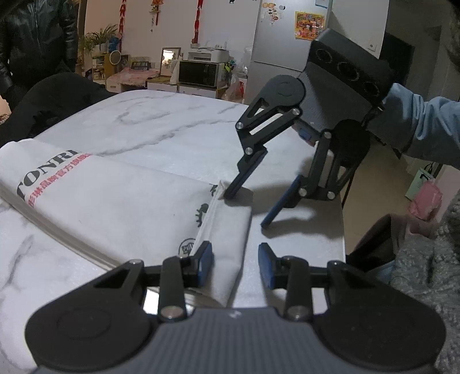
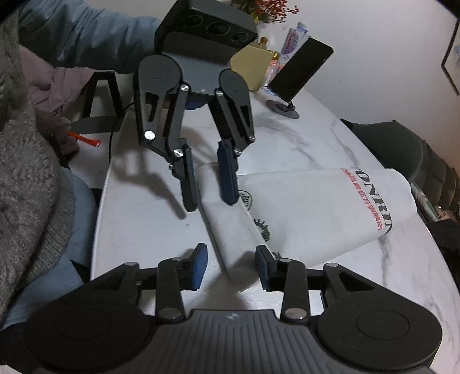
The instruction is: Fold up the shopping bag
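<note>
White shopping bag (image 1: 115, 195) lies flat on marble counter (image 1: 161, 126), near edge folded over; left tongs (image 1: 235, 263) apart, straddling the fold; right tongs (image 1: 247, 210) apart, one finger touching the fold's far end.

Table: white marble table (image 1: 149, 126) with grey veins.
On it: folded white shopping bag (image 1: 123, 201), phone stand (image 2: 283, 109), yellow box (image 2: 251, 67).

a white marble-veined surface (image 1: 149, 126) fills the room's middle. beyond its far edge stand a silver fridge (image 1: 284, 57) with stickers, a black microwave (image 1: 198, 73) and a printer (image 1: 208, 53) on low white cabinets. red ornaments (image 1: 197, 17) hang on the pale wall; a dark chair (image 2: 402, 146) sits beside the surface.
</note>
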The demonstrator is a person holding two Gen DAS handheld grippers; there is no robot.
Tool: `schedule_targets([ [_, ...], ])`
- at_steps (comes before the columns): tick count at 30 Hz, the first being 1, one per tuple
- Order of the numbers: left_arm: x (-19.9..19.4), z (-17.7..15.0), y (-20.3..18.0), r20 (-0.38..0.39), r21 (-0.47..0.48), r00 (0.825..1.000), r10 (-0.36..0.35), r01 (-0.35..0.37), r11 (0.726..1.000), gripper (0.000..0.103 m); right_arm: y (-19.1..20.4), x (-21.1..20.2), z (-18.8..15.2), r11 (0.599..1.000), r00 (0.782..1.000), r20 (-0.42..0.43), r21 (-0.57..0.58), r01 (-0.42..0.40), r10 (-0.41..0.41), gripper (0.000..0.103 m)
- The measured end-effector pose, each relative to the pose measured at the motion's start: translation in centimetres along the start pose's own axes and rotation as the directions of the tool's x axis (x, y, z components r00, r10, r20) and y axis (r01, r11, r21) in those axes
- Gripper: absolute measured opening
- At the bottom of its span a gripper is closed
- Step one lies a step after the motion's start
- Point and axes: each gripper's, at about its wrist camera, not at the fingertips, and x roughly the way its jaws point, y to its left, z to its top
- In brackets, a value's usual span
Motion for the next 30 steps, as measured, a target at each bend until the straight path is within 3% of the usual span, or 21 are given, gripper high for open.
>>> schedule_targets([
  [6, -0.2, -0.6, 1.0, 0.030, -0.041, 0.999, -0.035, 0.036, 0.999, 0.033, -2.1, 0.4, -0.7, 0.992, 0.999, 0.015, 0.123, -0.037, 0.035, 0.032],
  [10, -0.5, -1.4, 0.8, 0.058, -0.048, 0.998, -0.010, 0.012, 0.999, 0.033, -3.6, 0.5, -1.6, 0.961, 0.996, 0.062, 0.264, -0.080, 0.066, 0.033],
  [14, -1.3, -2.2, 0.8, 0.082, -0.078, 0.996, 0.020, -0.014, 0.997, 0.033, -5.3, 0.5, -2.2, 0.894, 0.990, 0.102, 0.429, -0.130, 0.096, 0.033],
  [18, -1.3, -2.2, 0.1, 0.088, -0.050, 0.995, 0.055, -0.050, 0.997, 0.033, -6.8, 0.6, -3.0, 0.796, 0.983, 0.141, 0.579, -0.175, 0.114, 0.031],
  [23, -1.4, -2.3, 0.4, 0.101, -0.099, 0.993, 0.064, -0.054, 0.994, 0.032, -7.8, 1.0, -3.2, 0.713, 0.982, 0.151, 0.675, -0.187, 0.115, 0.027],
  [25, -1.6, -2.5, 1.0, 0.112, -0.155, 0.992, 0.064, -0.046, 0.987, 0.027, -7.6, 0.9, -3.2, 0.719, 0.982, 0.158, 0.670, -0.184, 0.104, 0.027],
  [30, -1.8, -2.8, 3.0, 0.132, -0.327, 0.991, 0.012, 0.032, 0.945, 0.021, -4.9, 0.4, -2.8, 0.851, 0.985, 0.167, 0.509, -0.126, 0.046, 0.033],
])
